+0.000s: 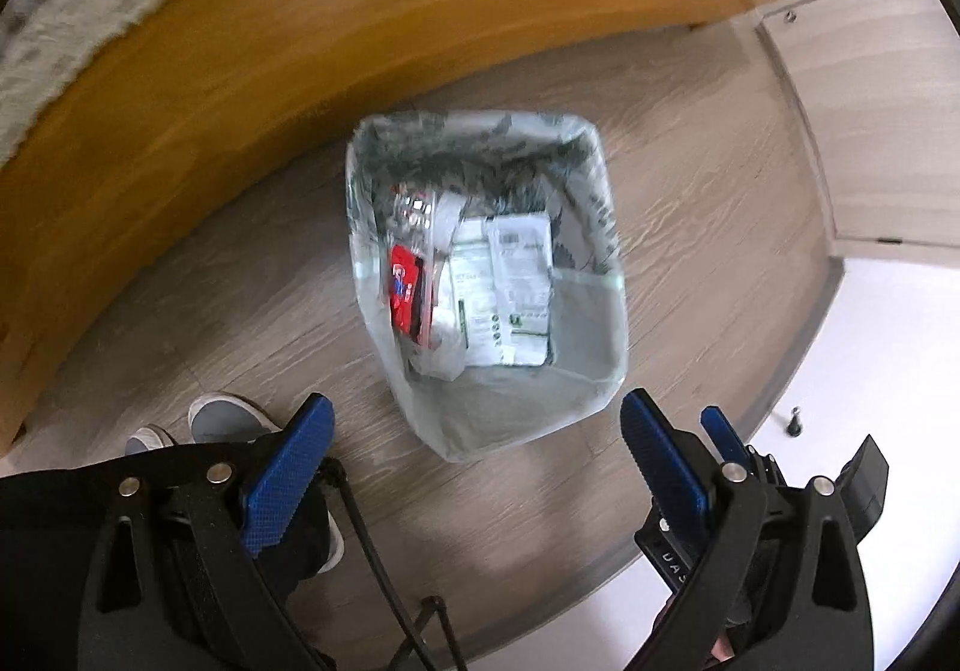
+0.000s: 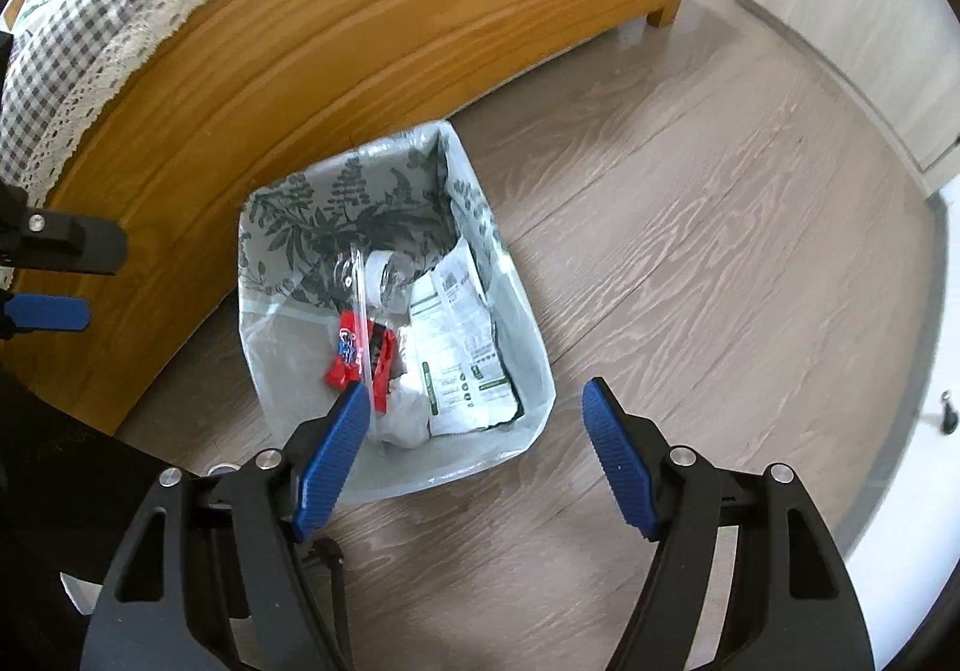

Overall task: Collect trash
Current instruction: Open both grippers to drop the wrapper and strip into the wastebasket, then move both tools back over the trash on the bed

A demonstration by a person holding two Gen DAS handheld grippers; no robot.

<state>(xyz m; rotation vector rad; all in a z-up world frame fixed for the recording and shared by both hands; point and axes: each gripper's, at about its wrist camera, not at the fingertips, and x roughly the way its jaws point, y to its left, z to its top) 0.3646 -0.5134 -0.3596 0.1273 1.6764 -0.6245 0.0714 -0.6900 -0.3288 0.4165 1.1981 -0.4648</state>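
Both grippers hang above the floor, pointing steeply down, and neither holds anything. The left gripper (image 1: 474, 467) has its blue pads (image 1: 288, 476) spread wide, with bare floor between them. The right gripper (image 2: 474, 458) is likewise spread, its fingers (image 2: 618, 461) well apart and empty; its left pad overlaps the near edge of the bin in its own view.

Behind the left gripper's left finger, the toes of grey shoes (image 1: 225, 419) stand on the wood-look floor (image 2: 690, 263).

Just ahead of both pairs of fingertips sits the trash bin (image 2: 528, 347), a squarish container lined with a pale bag bearing a dark leaf print. Inside it lies the collected trash: a red wrapper (image 2: 348, 350) on the left, a clear plastic bottle (image 2: 384, 275) farther in, crumpled white paper at the near end, and a white printed packet (image 2: 462, 353) on the right.

Beyond the bin runs an orange-brown wooden bed frame (image 2: 336, 53), topped by a checked, lace-edged cover (image 2: 90, 35). Past the fingers to the right, a pale cabinet (image 2: 864, 35) meets the floor.
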